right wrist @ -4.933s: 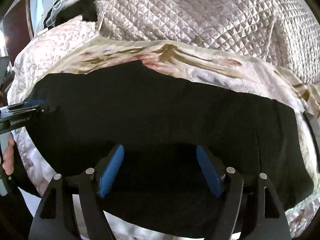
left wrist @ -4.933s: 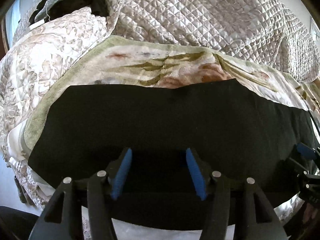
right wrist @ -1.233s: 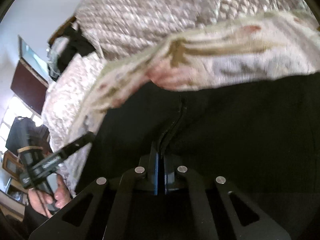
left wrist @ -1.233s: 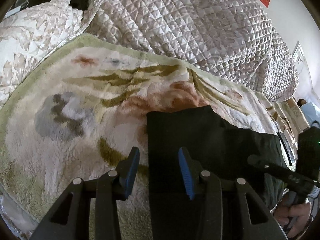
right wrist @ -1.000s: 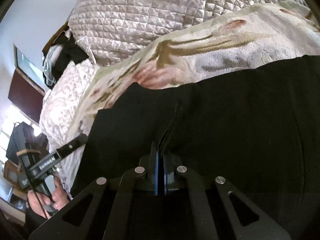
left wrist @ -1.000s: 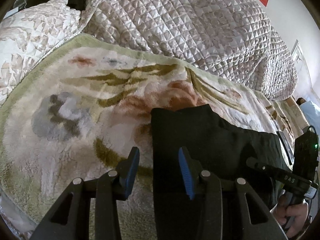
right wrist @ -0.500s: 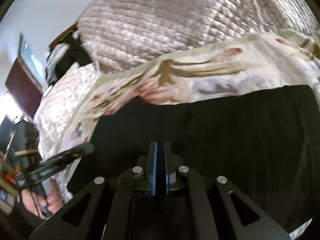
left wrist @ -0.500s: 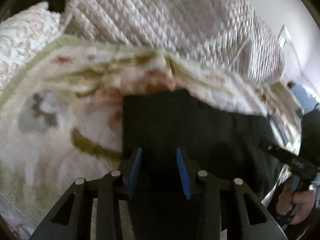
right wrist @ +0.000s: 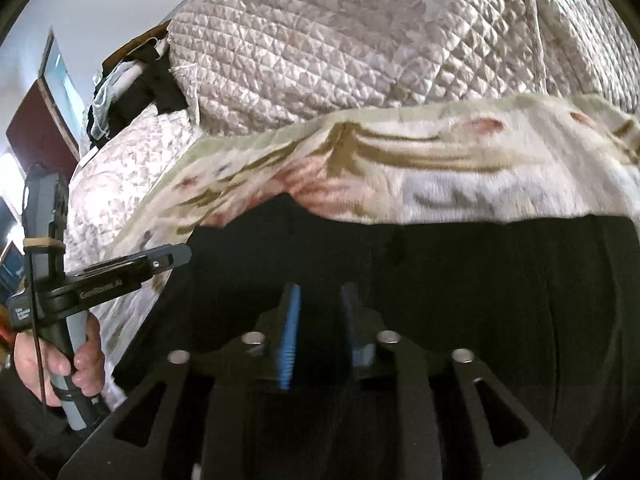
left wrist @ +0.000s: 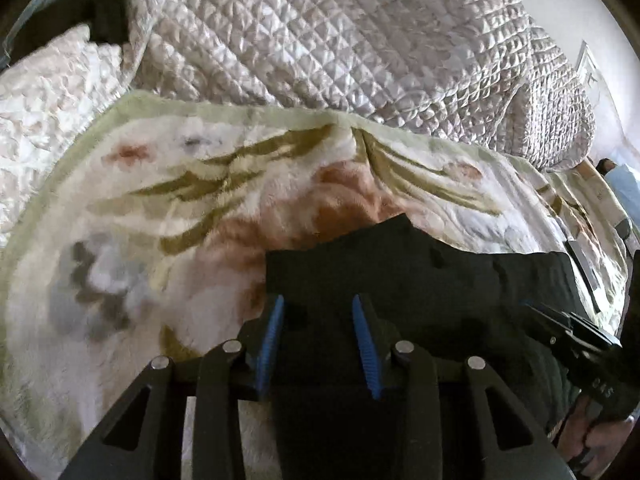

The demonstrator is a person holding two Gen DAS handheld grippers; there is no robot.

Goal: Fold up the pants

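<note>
Now pants (left wrist: 420, 280) beneath parted fingers (left wrist: 272, 332)

The left gripper (left wrist: 318, 326) is tilting downward with its blue pads parted. The right gripper (right wrist: 320, 320) is also angling down, and its jaws have just been opening, with nothing pinched between the pads. A hand (right wrist: 68, 360) is wrapping the left gripper's handle.

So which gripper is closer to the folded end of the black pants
Left. The left gripper sits right at the folded end of the black pants; the right gripper hangs over the pants' middle, farther along.
</note>
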